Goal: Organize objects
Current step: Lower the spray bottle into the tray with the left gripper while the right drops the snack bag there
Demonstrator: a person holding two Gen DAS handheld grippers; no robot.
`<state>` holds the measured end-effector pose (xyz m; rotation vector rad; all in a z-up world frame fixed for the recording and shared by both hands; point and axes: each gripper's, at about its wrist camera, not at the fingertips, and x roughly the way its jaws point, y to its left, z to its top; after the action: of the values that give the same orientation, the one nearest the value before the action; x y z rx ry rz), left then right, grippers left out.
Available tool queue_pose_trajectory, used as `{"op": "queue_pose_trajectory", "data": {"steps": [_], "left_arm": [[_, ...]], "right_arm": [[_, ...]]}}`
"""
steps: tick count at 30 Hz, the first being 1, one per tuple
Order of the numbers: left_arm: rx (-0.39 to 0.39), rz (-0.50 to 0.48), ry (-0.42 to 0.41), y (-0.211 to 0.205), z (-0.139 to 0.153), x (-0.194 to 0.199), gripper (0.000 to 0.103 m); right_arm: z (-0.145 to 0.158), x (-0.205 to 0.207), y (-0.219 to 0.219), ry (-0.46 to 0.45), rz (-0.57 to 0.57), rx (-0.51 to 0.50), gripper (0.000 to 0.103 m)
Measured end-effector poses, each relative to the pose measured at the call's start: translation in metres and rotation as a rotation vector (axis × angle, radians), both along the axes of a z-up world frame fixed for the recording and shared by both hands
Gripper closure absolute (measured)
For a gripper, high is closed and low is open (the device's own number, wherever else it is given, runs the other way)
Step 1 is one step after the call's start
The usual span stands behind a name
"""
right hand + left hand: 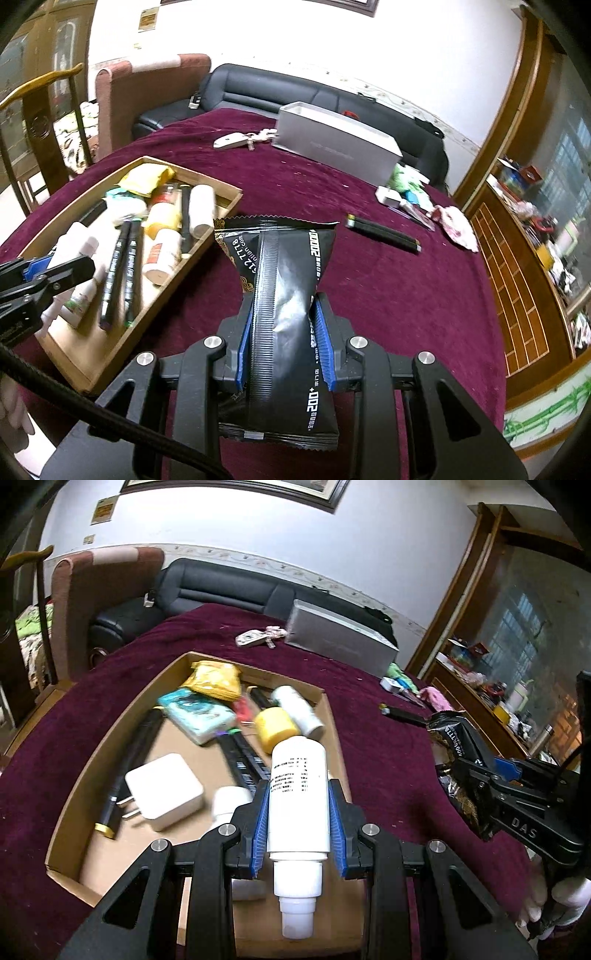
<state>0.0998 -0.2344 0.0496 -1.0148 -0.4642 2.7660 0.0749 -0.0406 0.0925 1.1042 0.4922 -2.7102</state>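
Observation:
My left gripper is shut on a white plastic bottle, held lengthwise with its cap toward the camera, above a shallow cardboard tray. The tray holds a white charger, black pens, a yellow-capped bottle, a teal packet and a yellow pouch. My right gripper is shut on a black snack packet, pinching its middle, over the maroon cloth to the right of the tray. In the left wrist view the right gripper with the black packet is at the right.
A maroon cloth covers the table. On it lie a black pen, a grey box, keys and small packets at the far right. A dark sofa and an armchair stand behind; a wooden cabinet is at the right.

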Motion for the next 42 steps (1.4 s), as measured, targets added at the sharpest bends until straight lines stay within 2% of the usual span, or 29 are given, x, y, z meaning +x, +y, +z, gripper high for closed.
{"op": "queue_pose_trajectory", "data": {"steps": [9, 14, 24, 30, 31, 33, 35, 37, 39, 42], "left_arm": [[0.018, 0.07, -0.057, -0.033, -0.016, -0.014, 0.078], [0.02, 0.096, -0.073, -0.046, -0.024, -0.016, 0.078], [0.016, 0.127, -0.087, -0.059, -0.029, -0.024, 0.078], [0.025, 0.136, -0.082, -0.064, -0.03, -0.027, 0.076], [0.03, 0.138, -0.081, -0.065, -0.03, -0.027, 0.074], [0.019, 0.152, -0.071, -0.066, -0.027, -0.025, 0.063], [-0.016, 0.178, -0.029, -0.064, -0.02, -0.02, 0.037], [-0.03, 0.21, 0.025, -0.065, -0.011, -0.012, 0.026], [-0.015, 0.246, 0.079, -0.069, 0.0, -0.003, 0.023], [0.043, 0.254, 0.145, -0.077, 0.017, 0.008, 0.011]], "right_arm": [[-0.008, -0.017, -0.061, -0.139, 0.177, -0.135, 0.076], [-0.024, -0.02, -0.091, -0.211, 0.243, -0.161, 0.076], [-0.054, -0.017, -0.106, -0.33, 0.275, -0.174, 0.075], [-0.057, -0.019, -0.105, -0.349, 0.269, -0.206, 0.074], [-0.057, -0.02, -0.104, -0.356, 0.264, -0.217, 0.073], [-0.058, -0.022, -0.101, -0.368, 0.259, -0.239, 0.07], [-0.055, -0.022, -0.097, -0.367, 0.256, -0.268, 0.068], [-0.051, -0.022, -0.092, -0.353, 0.259, -0.302, 0.063], [-0.044, -0.02, -0.088, -0.333, 0.27, -0.339, 0.053], [-0.035, -0.016, -0.08, -0.287, 0.265, -0.378, 0.05]]}}
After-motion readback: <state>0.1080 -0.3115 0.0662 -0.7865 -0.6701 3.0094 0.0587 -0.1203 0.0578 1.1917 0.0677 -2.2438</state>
